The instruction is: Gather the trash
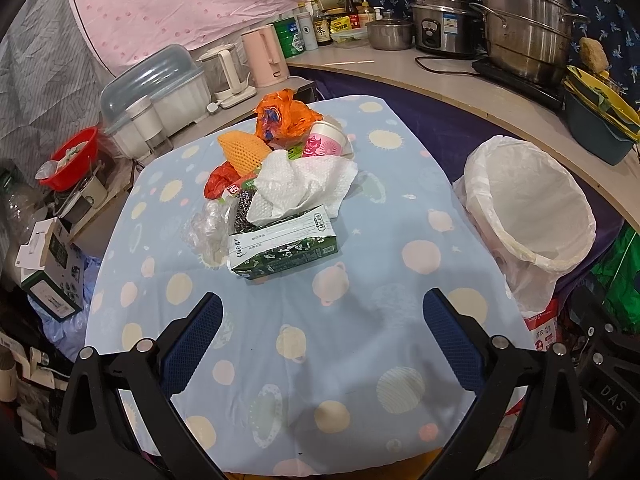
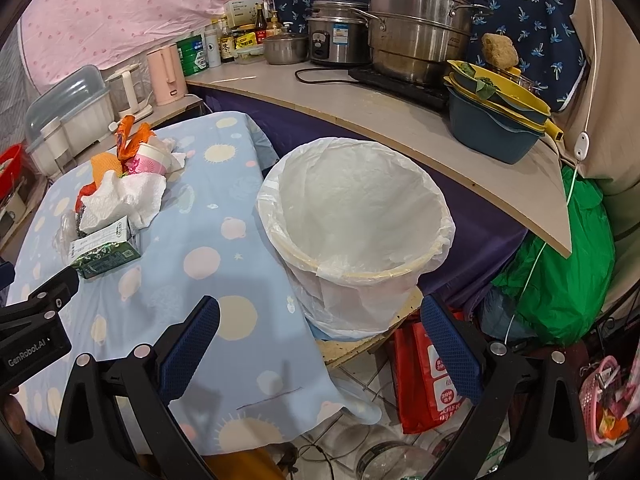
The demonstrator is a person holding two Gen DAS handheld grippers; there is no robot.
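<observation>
Trash pile [image 1: 280, 168] sits mid-table on the spotted cloth [image 1: 320, 340]; lined bin [image 2: 356, 216] stands just off the table's right edge, nothing visible inside. Left gripper [image 1: 322, 316] hovers short of the pile, fingers spread, holding nothing. Right gripper [image 2: 320, 320] likewise spread and empty, near the bin. Risk: light tissue [image 1: 304, 184] or clear wrap [image 1: 208, 228] may slip a loose pinch, or the green carton [image 1: 284, 246] drag cloth. Only the right view shows the bin's depth and floor clutter; left view shows the pile's layers.

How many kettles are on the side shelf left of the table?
2: a clear-bodied white kettle on its base beside the lidded plastic container, and a pink kettle just right of it. Others may be hidden behind clutter.
</observation>
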